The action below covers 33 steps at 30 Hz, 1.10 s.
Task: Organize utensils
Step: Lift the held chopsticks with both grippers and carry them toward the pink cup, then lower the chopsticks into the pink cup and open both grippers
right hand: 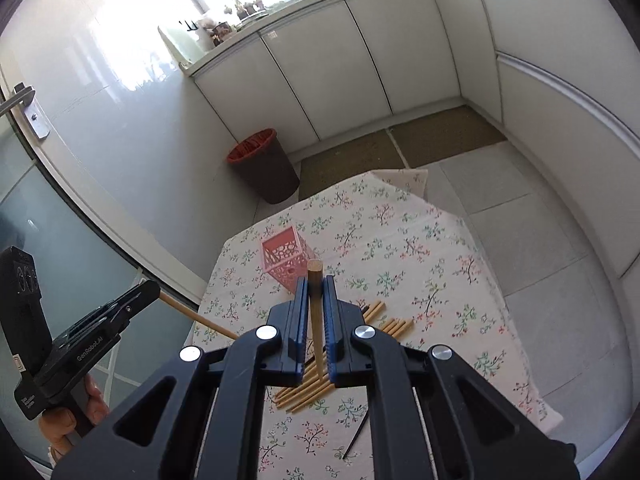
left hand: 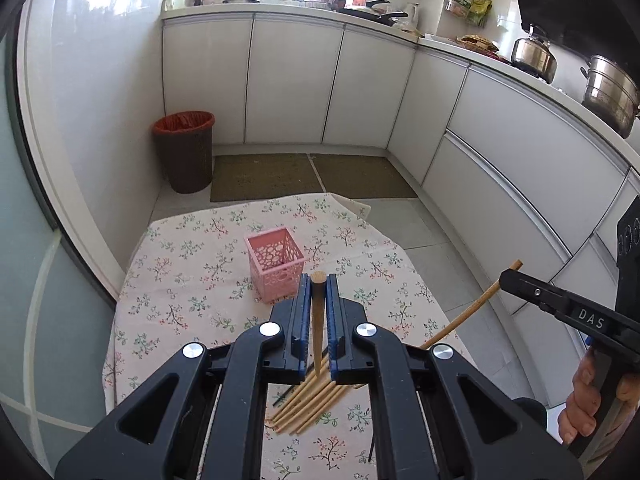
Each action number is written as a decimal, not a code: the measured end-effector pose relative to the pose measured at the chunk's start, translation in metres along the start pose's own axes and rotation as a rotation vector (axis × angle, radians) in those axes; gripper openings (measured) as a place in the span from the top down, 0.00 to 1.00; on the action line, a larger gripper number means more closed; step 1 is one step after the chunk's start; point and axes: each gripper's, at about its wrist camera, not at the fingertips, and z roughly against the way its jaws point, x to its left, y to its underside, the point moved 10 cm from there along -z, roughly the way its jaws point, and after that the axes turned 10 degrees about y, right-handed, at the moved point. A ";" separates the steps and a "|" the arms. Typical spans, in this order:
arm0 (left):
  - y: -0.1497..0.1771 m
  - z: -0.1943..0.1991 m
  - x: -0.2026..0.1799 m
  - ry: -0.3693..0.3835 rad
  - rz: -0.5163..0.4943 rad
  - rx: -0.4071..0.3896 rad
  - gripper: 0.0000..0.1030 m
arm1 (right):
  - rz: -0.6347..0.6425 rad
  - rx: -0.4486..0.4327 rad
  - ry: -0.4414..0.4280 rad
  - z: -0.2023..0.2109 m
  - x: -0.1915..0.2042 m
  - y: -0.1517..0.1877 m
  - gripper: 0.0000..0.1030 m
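Observation:
A pink perforated holder stands on the floral tablecloth; it also shows in the right wrist view. My left gripper is shut on a wooden chopstick, held above the table just short of the holder. My right gripper is shut on another wooden chopstick; this gripper and its chopstick show at the right in the left wrist view. Several wooden chopsticks lie in a pile on the cloth under the grippers, also seen in the right wrist view.
A thin dark stick lies on the cloth near the front. A brown bin with a red liner stands on the floor beyond the table. White cabinets line the back and right. Pots sit on the counter.

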 end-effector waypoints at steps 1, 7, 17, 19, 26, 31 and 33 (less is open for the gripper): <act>-0.008 0.003 0.000 -0.010 -0.004 -0.007 0.94 | 0.002 -0.005 -0.002 0.001 0.000 -0.008 0.93; -0.067 0.012 0.004 -0.075 -0.025 -0.088 0.94 | 0.009 -0.084 -0.034 0.016 0.012 -0.067 0.93; -0.116 -0.041 0.043 -0.150 0.050 -0.163 0.94 | 0.002 -0.162 -0.077 -0.005 0.034 -0.122 0.93; -0.115 -0.057 0.053 -0.156 0.063 -0.158 0.94 | 0.003 -0.159 -0.082 -0.018 0.038 -0.127 0.93; -0.096 -0.086 0.067 -0.106 0.091 -0.128 0.75 | 0.022 -0.145 -0.095 -0.060 0.054 -0.133 0.93; -0.102 -0.042 0.074 -0.084 0.153 -0.243 0.66 | 0.050 -0.130 -0.093 -0.085 0.069 -0.133 0.93; -0.102 -0.023 0.080 -0.073 0.195 -0.284 0.62 | 0.066 -0.130 -0.086 -0.092 0.076 -0.133 0.93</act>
